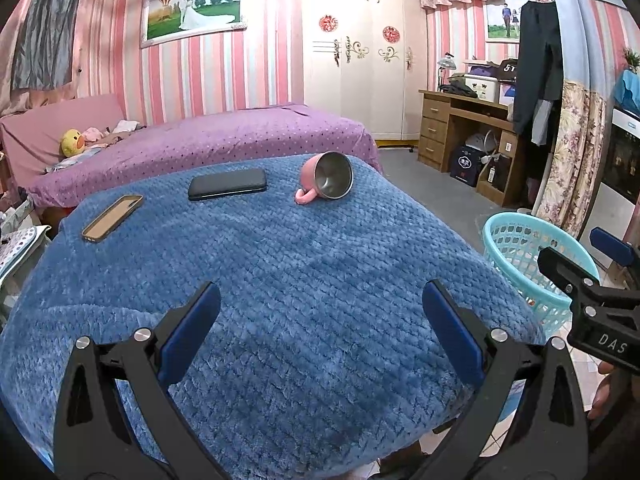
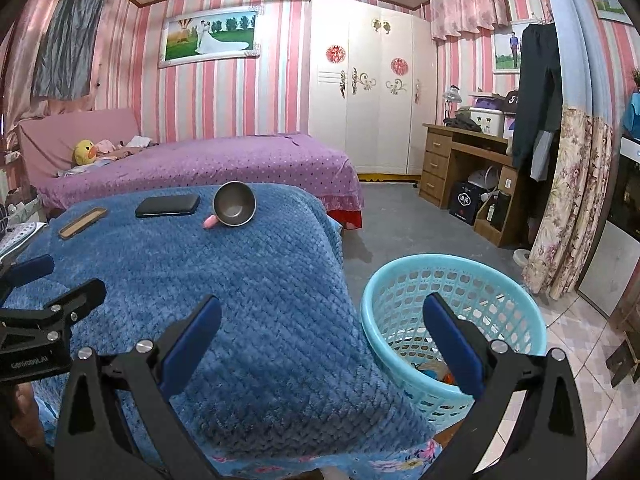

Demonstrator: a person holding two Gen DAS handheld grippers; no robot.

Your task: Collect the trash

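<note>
A light blue plastic basket (image 2: 456, 280) stands on the floor right of the blue-blanketed table (image 2: 248, 300); some trash lies at its bottom (image 2: 434, 370). The basket also shows in the left wrist view (image 1: 516, 240). My right gripper (image 2: 322, 336) is open and empty, over the table's right edge and the basket's near rim. My left gripper (image 1: 320, 324) is open and empty, low over the blanket (image 1: 300, 280). Each gripper shows at the edge of the other's view: the right one (image 1: 580, 264), the left one (image 2: 56, 284).
A pink steel-lined mug (image 1: 326, 176) lies on its side at the table's far end, beside a black phone (image 1: 228, 184) and a brown phone case (image 1: 112, 218). A purple bed (image 1: 224, 140), white wardrobe (image 1: 360, 80) and wooden desk (image 1: 464, 136) stand behind.
</note>
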